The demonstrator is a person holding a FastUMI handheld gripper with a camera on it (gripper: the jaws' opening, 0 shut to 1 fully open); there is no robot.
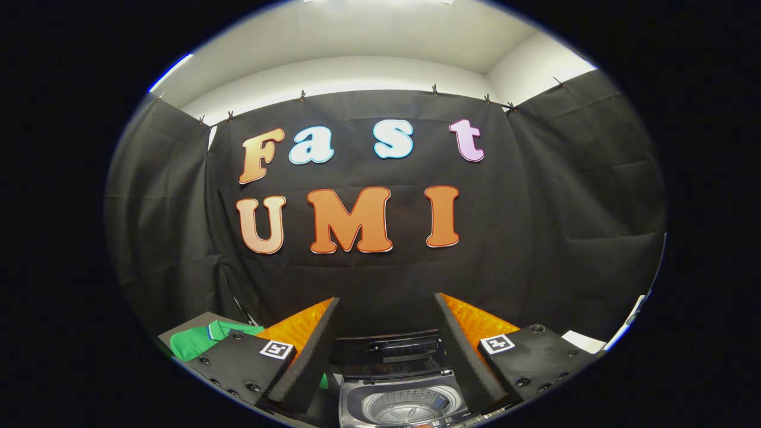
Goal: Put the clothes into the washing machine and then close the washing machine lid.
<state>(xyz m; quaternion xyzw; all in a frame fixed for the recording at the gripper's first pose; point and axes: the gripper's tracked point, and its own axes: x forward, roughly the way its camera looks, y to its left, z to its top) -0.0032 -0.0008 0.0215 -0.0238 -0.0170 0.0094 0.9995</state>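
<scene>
Washing machine [404,392], the small grey top-loader with a ribbed metal drum: it sits low between your fingers and just ahead of them. You're looking down into the drum from above. Its dark lid [410,349] stands raised at the far side of the opening, beyond the drum, so the mouth is open. Drum looks empty from here, though you only see part of it.

Green garment [205,340], soft folded cloth with a pale trim at one edge: off to the left of your left finger, lying on a dark flat surface [178,334], well apart from the machine. A scrap of the same green shows under the left finger, beside the machine, so the cloth likely runs further than what's visible. Long axis appears to run left-right, toward the machine. Which end is collar or hem, can't tell.

Gripper [386,333]: fingers spread wide, nothing between them.

Progress, my read: nothing done yet. Clothes are out, lid is up. Left for you: swing left, close on the green cloth, carry it over the drum mouth, drop it in, then bring the lid down.
</scene>
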